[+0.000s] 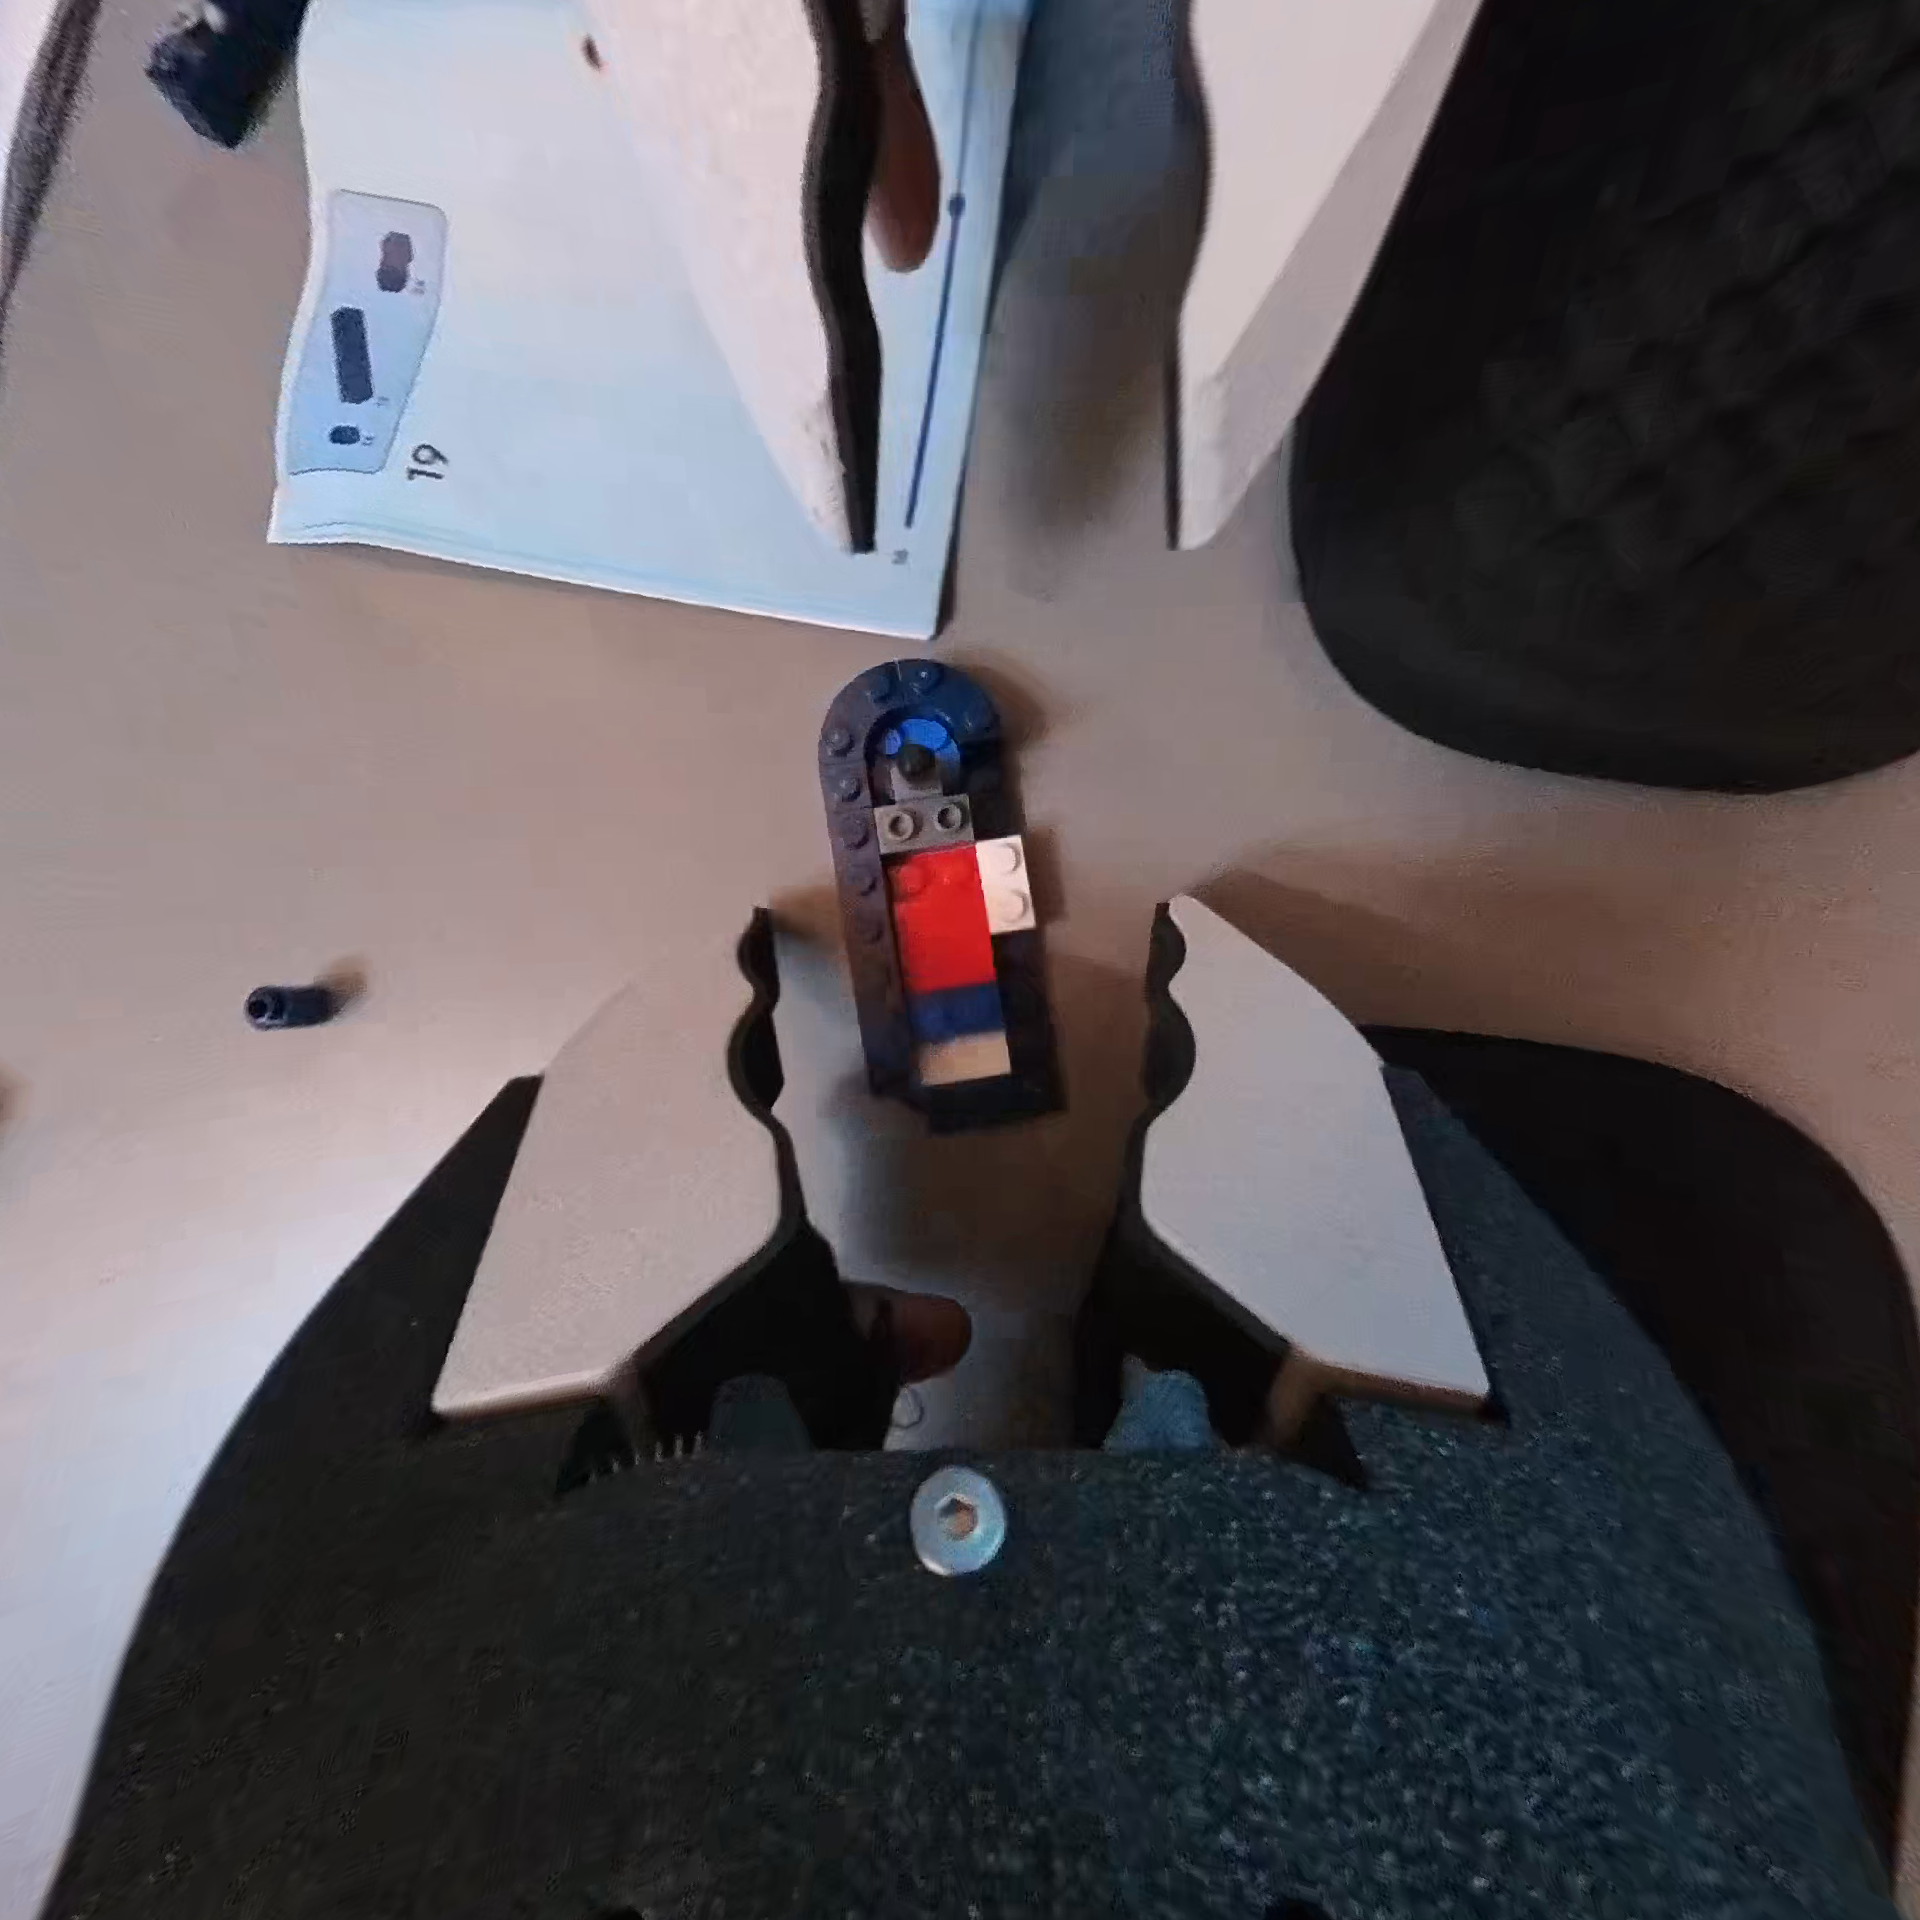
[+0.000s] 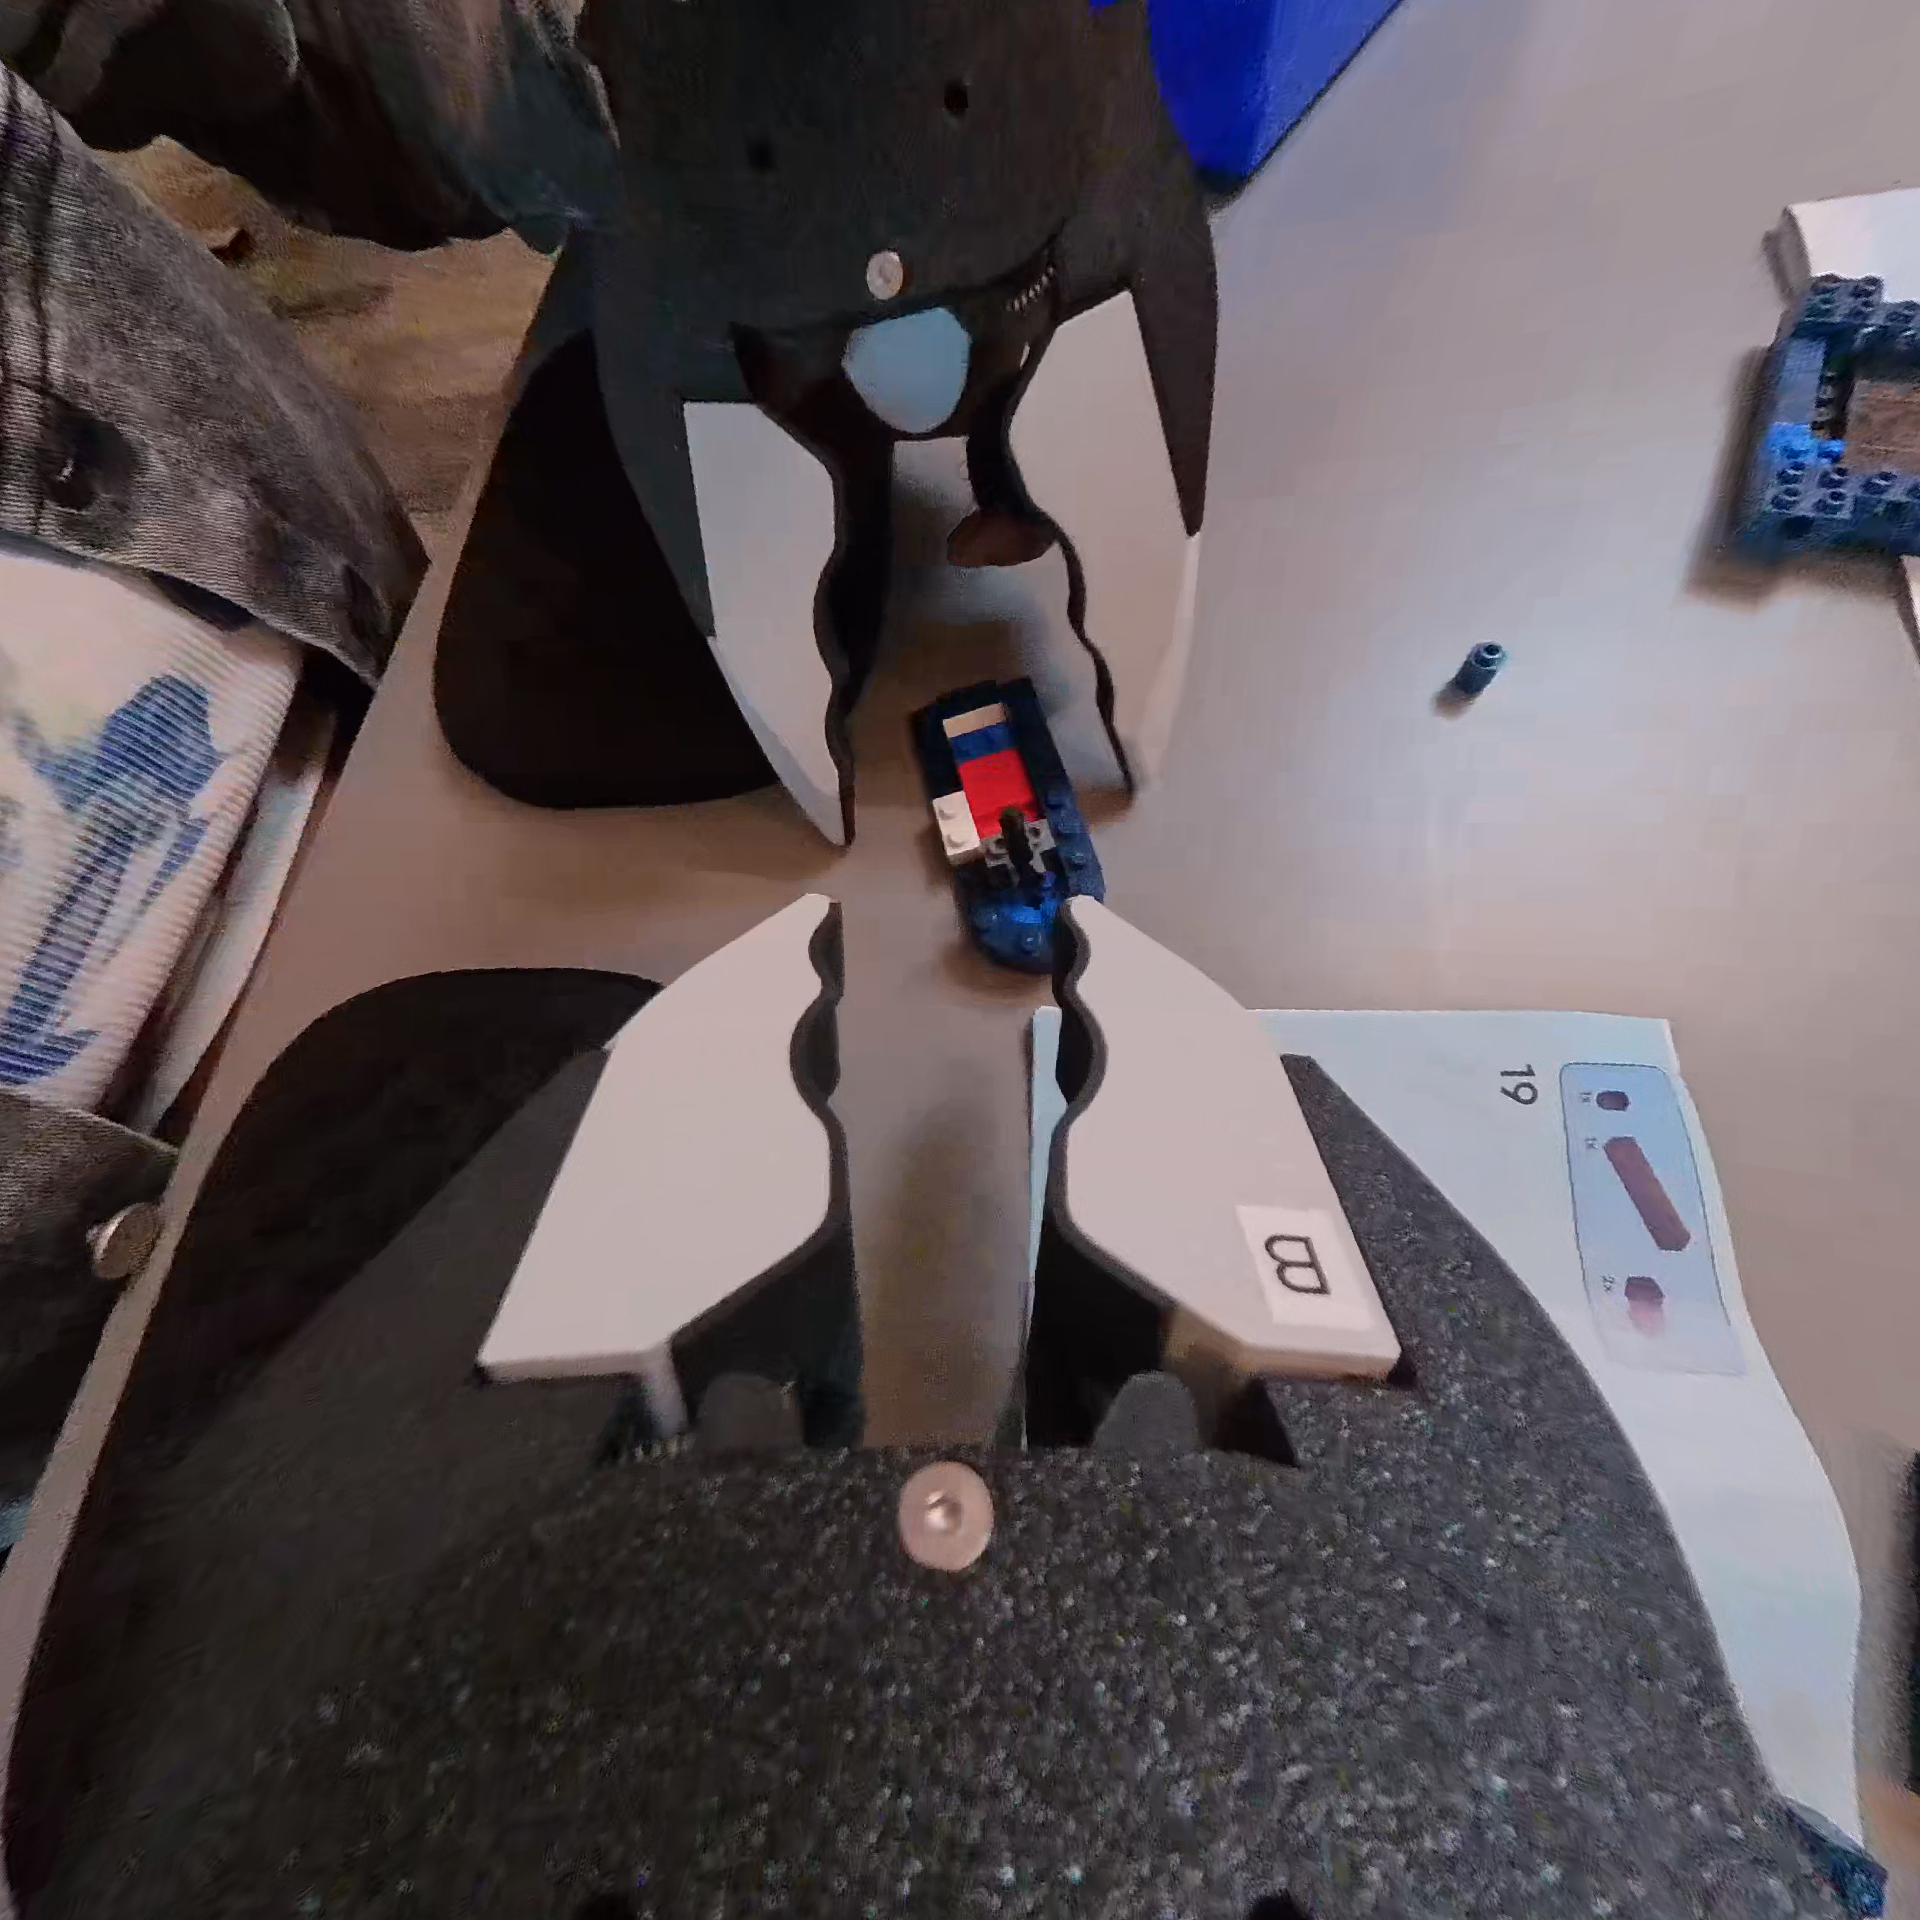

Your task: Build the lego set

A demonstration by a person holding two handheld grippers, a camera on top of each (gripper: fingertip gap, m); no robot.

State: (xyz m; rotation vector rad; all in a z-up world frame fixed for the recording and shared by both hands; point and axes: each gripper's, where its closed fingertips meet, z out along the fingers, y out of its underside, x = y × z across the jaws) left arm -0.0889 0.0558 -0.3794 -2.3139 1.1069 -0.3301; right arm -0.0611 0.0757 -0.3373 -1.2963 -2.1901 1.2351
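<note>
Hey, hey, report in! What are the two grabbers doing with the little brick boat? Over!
Both open, empty. Left hand-held gripper straddles brick boat's square end, not touching. Right hand-held gripper by its round end. Booklet beside; small dark peg loose.

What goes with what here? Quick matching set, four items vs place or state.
Items:
1. brick boat model
2. small dark cylinder piece
3. instruction booklet
4. blue brick frame

Places or states:
A. lying alone on bare table
B. open flat under the right claw
C. on the table between the two open claws
D. far right edge of the right wrist view

Pairs: 1-C, 2-A, 3-B, 4-D
</note>
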